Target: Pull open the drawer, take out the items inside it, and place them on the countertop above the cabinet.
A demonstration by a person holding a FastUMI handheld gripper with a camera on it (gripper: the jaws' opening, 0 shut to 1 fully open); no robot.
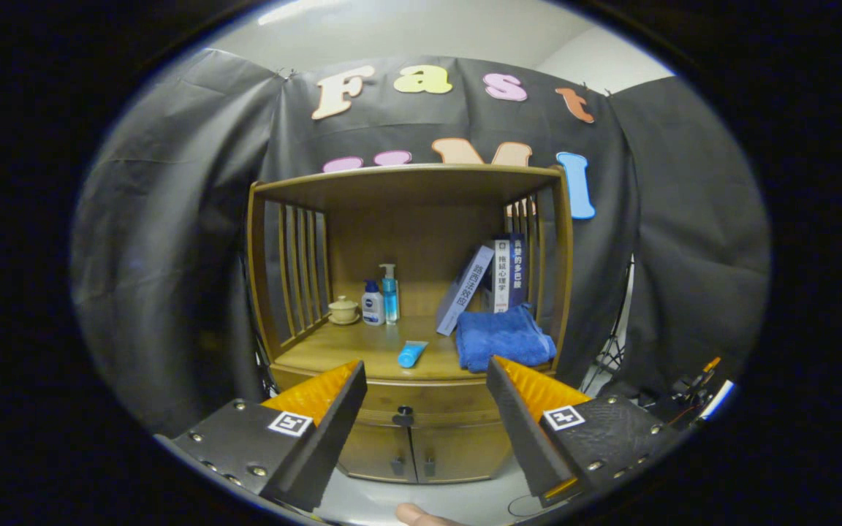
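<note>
Gripper view showed the wooden cabinet (pixel 410 292) standing straight ahead of the gripper (pixel 427 398), well beyond its fingers, against the black cloth wall (pixel 172 241). The gripper's fingers stood wide apart with nothing between them, and the cabinet front showed through the gap. The drawer (pixel 428 400) sat shut just under the worktop (pixel 348 351), its dark knob (pixel 403 416) in line with the gap between the fingers; what lay inside could not be seen. Below it were two closed doors (pixel 414 453) with small handles. On the worktop, beyond the right finger, lay a folded blue towel (pixel 503 337), and behind it several books (pixel 490 281) leaned against the slatted side. Farther back, toward the left finger's side, stood a pump bottle (pixel 389 294), a smaller dark-blue bottle (pixel 373 303) just beside it, and a small lidded cup (pixel 343 310) on a saucer. A blue tube (pixel 411 354) lay near the front edge, between the bottles and the towel. A fingertip (pixel 421 516) of the person showed below the fingers.
</note>
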